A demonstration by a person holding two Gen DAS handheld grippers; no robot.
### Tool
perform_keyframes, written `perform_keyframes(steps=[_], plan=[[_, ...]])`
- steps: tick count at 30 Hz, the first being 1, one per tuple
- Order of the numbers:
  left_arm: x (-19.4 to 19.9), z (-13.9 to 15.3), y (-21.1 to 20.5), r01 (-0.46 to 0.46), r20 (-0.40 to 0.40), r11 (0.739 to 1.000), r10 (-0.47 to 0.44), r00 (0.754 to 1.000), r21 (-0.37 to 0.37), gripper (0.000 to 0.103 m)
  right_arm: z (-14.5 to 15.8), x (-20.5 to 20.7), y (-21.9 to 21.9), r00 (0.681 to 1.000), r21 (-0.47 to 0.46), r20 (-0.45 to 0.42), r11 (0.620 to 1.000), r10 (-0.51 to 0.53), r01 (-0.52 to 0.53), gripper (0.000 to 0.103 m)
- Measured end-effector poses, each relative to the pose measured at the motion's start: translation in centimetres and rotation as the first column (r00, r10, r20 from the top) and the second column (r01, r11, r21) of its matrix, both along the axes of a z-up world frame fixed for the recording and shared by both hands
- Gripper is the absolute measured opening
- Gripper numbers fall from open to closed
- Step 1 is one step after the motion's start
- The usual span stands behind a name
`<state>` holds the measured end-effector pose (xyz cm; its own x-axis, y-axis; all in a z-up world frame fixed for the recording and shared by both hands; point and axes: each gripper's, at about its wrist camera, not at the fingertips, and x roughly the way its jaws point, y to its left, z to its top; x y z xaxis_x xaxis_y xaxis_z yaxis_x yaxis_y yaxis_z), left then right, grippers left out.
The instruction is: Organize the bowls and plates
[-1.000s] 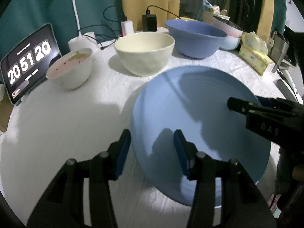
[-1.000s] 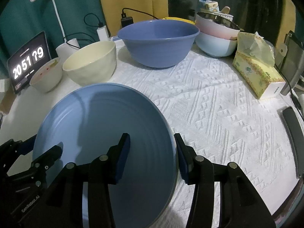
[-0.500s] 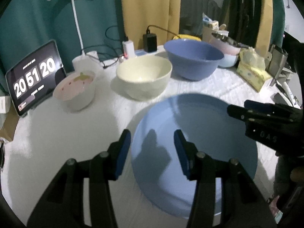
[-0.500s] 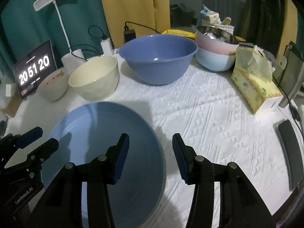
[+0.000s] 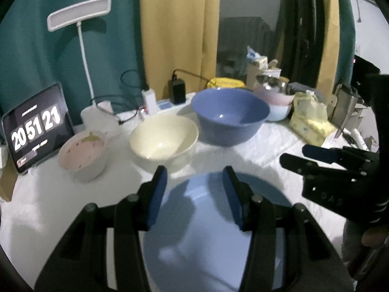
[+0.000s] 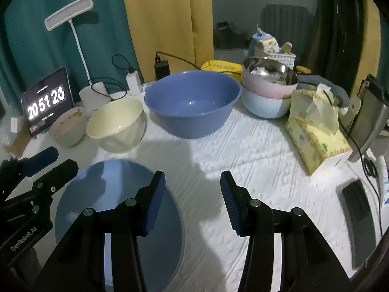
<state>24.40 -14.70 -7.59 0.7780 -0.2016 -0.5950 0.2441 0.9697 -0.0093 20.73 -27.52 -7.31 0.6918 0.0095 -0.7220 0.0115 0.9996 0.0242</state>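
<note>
A blue plate [image 5: 209,228] lies flat on the white tablecloth [image 6: 255,150]; it also shows in the right wrist view [image 6: 109,187]. My left gripper [image 5: 194,194] is open and empty, raised above the plate. My right gripper [image 6: 192,199] is open and empty, above the plate's right edge. Behind stand a pink strawberry bowl [image 5: 81,152], a cream bowl [image 5: 163,141] and a large blue bowl [image 5: 229,116]. A steel bowl sits in a stack of a pink bowl and a pale blue one [image 6: 267,92] at the back right.
A tablet clock [image 5: 36,126] and a white desk lamp [image 5: 80,17] stand at the back left, with chargers and cables. A tissue box [image 6: 316,126] and a dark remote [image 6: 357,206] lie at the right. Curtains hang behind.
Both grippers have risen and pulled back from the blue plate, which now lies flat on the cloth, lower in both views. The jaws stay open.
</note>
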Motion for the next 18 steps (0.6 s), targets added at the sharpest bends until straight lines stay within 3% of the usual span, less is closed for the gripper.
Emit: perform_keyframes(steps=[18], plan=[[3.8, 0.5, -1.4, 0.034, 0.037, 0.998, -0.032, 0.999, -0.056, 0.049, 1.3, 4.3, -1.6, 0.999, -0.017, 0.048, 1.0, -0.005, 0.006, 0.05]])
